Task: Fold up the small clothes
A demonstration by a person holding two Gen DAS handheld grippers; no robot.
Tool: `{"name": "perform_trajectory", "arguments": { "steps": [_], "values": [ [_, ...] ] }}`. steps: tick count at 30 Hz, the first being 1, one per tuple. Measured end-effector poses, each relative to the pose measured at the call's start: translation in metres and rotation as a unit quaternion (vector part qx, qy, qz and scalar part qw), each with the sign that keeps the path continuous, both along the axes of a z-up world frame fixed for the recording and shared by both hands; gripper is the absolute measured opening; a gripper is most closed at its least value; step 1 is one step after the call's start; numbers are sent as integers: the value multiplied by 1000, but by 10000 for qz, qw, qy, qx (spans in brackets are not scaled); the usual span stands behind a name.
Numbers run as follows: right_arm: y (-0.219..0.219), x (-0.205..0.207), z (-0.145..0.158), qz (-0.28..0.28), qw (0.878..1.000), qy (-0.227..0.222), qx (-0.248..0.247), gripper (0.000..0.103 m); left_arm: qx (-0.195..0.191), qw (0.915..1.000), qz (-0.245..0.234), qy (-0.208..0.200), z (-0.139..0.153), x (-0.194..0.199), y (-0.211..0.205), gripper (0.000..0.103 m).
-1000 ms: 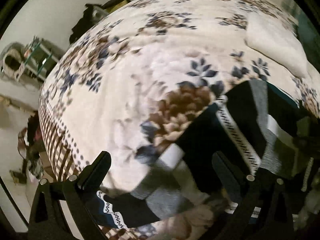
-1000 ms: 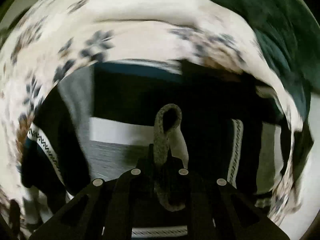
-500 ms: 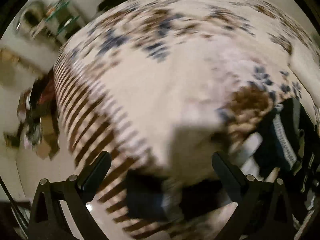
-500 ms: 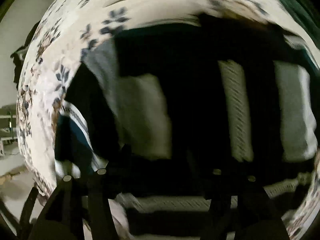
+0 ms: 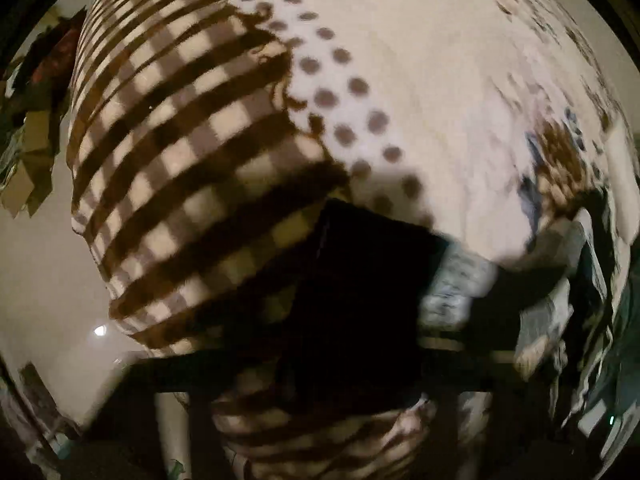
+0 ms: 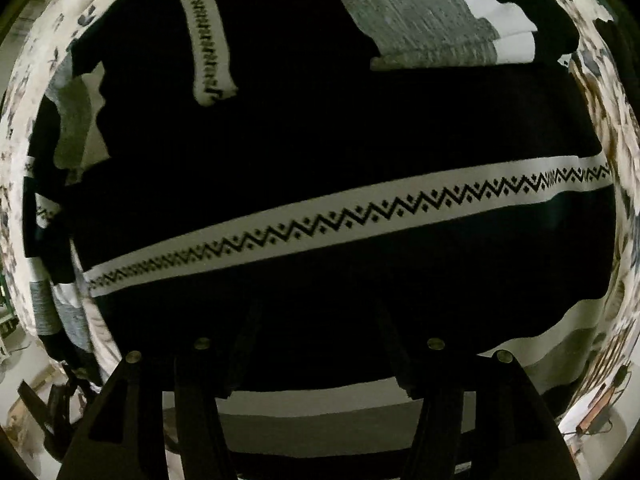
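Left gripper (image 5: 320,376): smeared by motion into dark bars low in its own view; jaws closing, with a dark end of the sweater (image 5: 368,280) in the gap. Whether the pads already press on it cannot be told.
Right gripper (image 6: 320,340): released, fingers (image 6: 236,364) well apart, nothing pinched; only the flat sweater lies below them.
Sweater: a dark knit with a white zigzag band (image 6: 340,220) and grey and white blocks (image 6: 420,20), spread on the bed and filling almost all of the right wrist view. In the left wrist view a dark piece of it reaches the bed's edge, with grey and white parts trailing to the right.
Bed: covered by a cream blanket (image 5: 420,92) with blue and brown flowers; near the edge a row of brown dots, then a brown check border (image 5: 180,152) that hangs over the side.
Room: pale glossy floor (image 5: 40,280) beside the bed with a small glint of light on it; cardboard and dark clutter (image 5: 28,168) at the far left. Lighting is dim.
Hand pose: both grippers point steeply down at the bed, the left over the blanket's edge, the right over the sweater's body.
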State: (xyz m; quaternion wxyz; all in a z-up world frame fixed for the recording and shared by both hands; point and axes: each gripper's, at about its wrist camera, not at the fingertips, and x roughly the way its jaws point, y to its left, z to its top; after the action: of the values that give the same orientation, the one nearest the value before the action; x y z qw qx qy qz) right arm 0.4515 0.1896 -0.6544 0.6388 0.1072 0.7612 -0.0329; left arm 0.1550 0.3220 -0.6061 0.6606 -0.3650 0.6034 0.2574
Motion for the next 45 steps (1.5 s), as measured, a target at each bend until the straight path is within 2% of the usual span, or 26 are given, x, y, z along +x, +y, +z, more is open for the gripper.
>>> {"name": "perform_trajectory", "arguments": {
  "steps": [1, 5, 7, 10, 12, 15, 17, 18, 19, 21, 22, 23, 25, 27, 29, 30, 31, 32, 33, 36, 39, 42, 45],
  "values": [
    [-3, -2, -1, 15, 10000, -6, -29, 60, 80, 9999, 80, -103, 5, 1, 0, 10],
    [-10, -3, 3, 111, 9998, -99, -93, 60, 568, 9932, 714, -723, 51, -6, 20, 8],
    [-16, -5, 5, 176, 9996, -160, -120, 60, 763, 9893, 894, -870, 64, -8, 38, 8],
    [-27, -10, 7, 180, 9995, -220, -158, 60, 970, 9847, 1085, -961, 70, -5, 70, 8],
    [-34, -13, 6, 130, 9996, -212, -165, 61, 940, 9844, 1101, -997, 64, -6, 86, 9],
    [-43, -19, 5, 93, 9997, -164, -159, 60, 480, 9843, 1261, -1139, 46, -15, 110, 16],
    [-42, -20, 4, 103, 9997, -141, -160, 60, -40, 9778, 1648, -1293, 34, -31, 119, 28],
    [-46, -23, 5, 114, 9997, -145, -157, 60, -250, 9719, 1851, -1432, 29, -41, 121, 39],
    [-48, -23, 5, 112, 9997, -145, -160, 60, -507, 9610, 2142, -1673, 23, -56, 123, 57],
    [-57, -30, 4, 71, 9998, -135, -143, 61, -807, 9436, 2575, -1919, 16, -71, 119, 70],
    [-56, -31, 4, 47, 9998, -131, -141, 60, -1013, 9339, 2758, -2040, 9, -77, 116, 70],
    [-55, -30, 3, 30, 9998, -121, -149, 60, -1184, 9292, 2854, -2026, 2, -79, 113, 71],
    [-63, -38, 0, -2, 9998, -103, -171, 60, -1346, 9281, 2892, -1919, -11, -74, 106, 70],
    [-57, -33, -2, 1, 9997, -94, -203, 61, -1186, 9361, 2824, -1730, -13, -64, 102, 70],
    [-63, -36, -1, 15, 9997, -140, -204, 61, -727, 9436, 2756, -1687, -1, -53, 98, 67],
    [-66, -39, 1, 36, 9996, -181, -217, 60, -415, 9479, 2674, -1681, 10, -47, 96, 32],
    [-71, -40, 4, 54, 9995, -211, -230, 60, -204, 9530, 2543, -1633, 18, -39, 95, 7],
    [-74, -42, 6, 70, 9993, -262, -246, 61, 28, 9599, 2337, -1547, 29, -30, 92, 7],
    [-81, -44, 10, 70, 9991, -314, -259, 60, 272, 9627, 2199, -1555, 41, -24, 89, 7],
    [-93, -47, 17, -26, 9988, -421, -244, 61, 901, 9689, 1613, -1648, 85, 1, 74, 7],
    [-122, -55, 26, -136, 9979, -594, -224, 60, 1388, 9721, 756, -1735, 124, 44, 37, 7],
    [-159, -64, 27, -230, 9961, -797, -302, 60, 1301, 9721, -135, -1947, 145, 106, -28, 7],
    [-206, -77, 22, -514, 9946, -830, -345, 60, 1021, 9623, -1284, -2171, 154, 176, -138, 7]
  ]
}}
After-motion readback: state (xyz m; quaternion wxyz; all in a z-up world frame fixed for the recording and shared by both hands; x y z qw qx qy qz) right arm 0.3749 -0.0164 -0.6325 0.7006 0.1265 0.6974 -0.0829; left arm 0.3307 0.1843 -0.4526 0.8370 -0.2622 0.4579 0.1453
